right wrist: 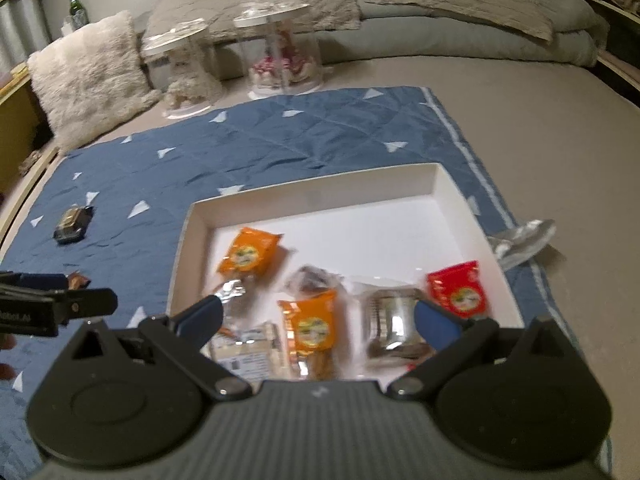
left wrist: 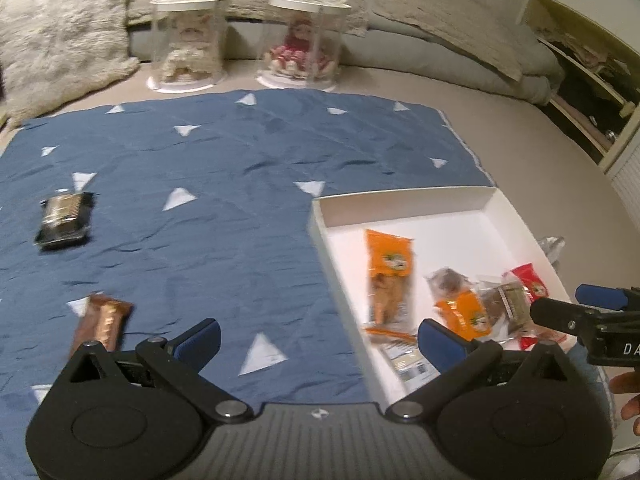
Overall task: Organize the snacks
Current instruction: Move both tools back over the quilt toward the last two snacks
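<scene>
Both tools hover nearest the camera: the left gripper (left wrist: 318,338) stands spread wide with nothing between its pads, just left of the white box (left wrist: 404,196), and the right gripper (right wrist: 318,316) hangs released over the box's near end. Inside the box lie orange packets (right wrist: 250,254), a red packet (right wrist: 460,290) and a silvery one (right wrist: 394,318). Left of the box, on the blue cloth (left wrist: 224,168), the brown bar (left wrist: 102,322) and, farther off, the dark packet (left wrist: 64,216) remain outside. Collection seems mid-way; next, probably, the left tool drops onto the brown bar.
</scene>
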